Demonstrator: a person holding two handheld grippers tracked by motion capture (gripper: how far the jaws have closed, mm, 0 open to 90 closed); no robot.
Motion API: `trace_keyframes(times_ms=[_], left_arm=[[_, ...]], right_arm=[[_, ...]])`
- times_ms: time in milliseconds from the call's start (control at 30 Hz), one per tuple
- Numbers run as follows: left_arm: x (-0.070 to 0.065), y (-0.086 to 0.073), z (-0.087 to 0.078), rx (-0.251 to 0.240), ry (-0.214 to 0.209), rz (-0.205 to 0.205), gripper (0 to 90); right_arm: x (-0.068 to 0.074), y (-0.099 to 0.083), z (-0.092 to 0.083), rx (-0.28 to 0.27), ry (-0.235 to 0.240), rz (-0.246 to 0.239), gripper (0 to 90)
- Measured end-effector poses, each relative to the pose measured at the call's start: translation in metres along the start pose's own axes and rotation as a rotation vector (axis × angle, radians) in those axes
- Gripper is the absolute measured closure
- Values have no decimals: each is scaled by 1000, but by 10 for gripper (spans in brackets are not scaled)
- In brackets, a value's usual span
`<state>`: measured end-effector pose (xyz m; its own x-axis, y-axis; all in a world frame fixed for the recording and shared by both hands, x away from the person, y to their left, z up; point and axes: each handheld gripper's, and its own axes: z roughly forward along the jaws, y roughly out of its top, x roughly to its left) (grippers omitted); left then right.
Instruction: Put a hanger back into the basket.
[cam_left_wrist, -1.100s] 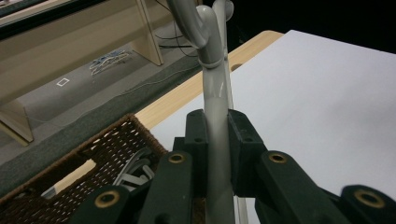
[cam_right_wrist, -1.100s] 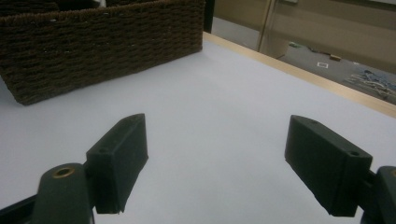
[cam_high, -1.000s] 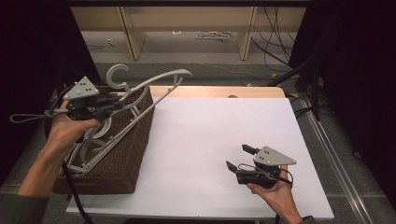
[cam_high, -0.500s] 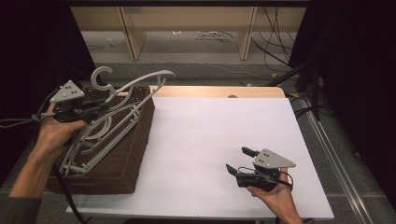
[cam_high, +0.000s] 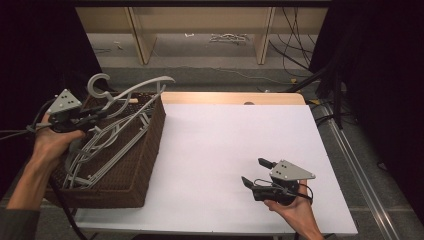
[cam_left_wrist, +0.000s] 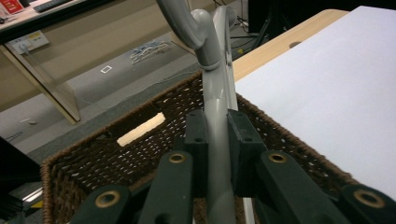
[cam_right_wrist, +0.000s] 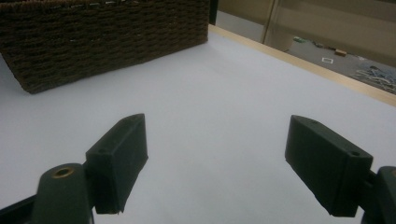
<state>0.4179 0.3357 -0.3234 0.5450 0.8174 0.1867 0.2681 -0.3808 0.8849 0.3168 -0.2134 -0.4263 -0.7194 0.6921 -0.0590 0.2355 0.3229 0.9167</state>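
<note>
A grey plastic hanger (cam_high: 131, 91) is tilted over the brown wicker basket (cam_high: 145, 165) at the table's left, its hook (cam_high: 97, 84) up at the far end. My left gripper (cam_high: 100, 114) is shut on the hanger's neck; in the left gripper view the grey hanger (cam_left_wrist: 217, 116) runs up between the two pads (cam_left_wrist: 196, 140), above the basket's far rim (cam_left_wrist: 140, 112). Several more grey hangers (cam_high: 95, 150) lie inside the basket. My right gripper (cam_high: 256, 173) rests open near the table's front right, held by a hand, with only the white tabletop (cam_right_wrist: 210, 93) between its fingers.
The white table surface (cam_high: 235, 140) spreads between the basket and the right gripper. A wooden strip (cam_high: 235, 97) edges the far side. Beyond it stand shelf legs (cam_high: 137, 30) and cables (cam_high: 295, 40) on the floor. The basket's side (cam_right_wrist: 102, 37) fills the far left of the right gripper view.
My left gripper has carried the hanger leftward and a little lower over the basket. The right gripper has stayed where it was.
</note>
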Motion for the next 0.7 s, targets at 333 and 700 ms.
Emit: trace_keyframes(times_ms=[333,700], left_arm=[[16,-16,-5,-3,33,-27,800],[22,-32,-14,11,31,-22,800]], right_arm=[[0,-1,0,3,-2,0,221],[0,0,0,10,2,-6,221]])
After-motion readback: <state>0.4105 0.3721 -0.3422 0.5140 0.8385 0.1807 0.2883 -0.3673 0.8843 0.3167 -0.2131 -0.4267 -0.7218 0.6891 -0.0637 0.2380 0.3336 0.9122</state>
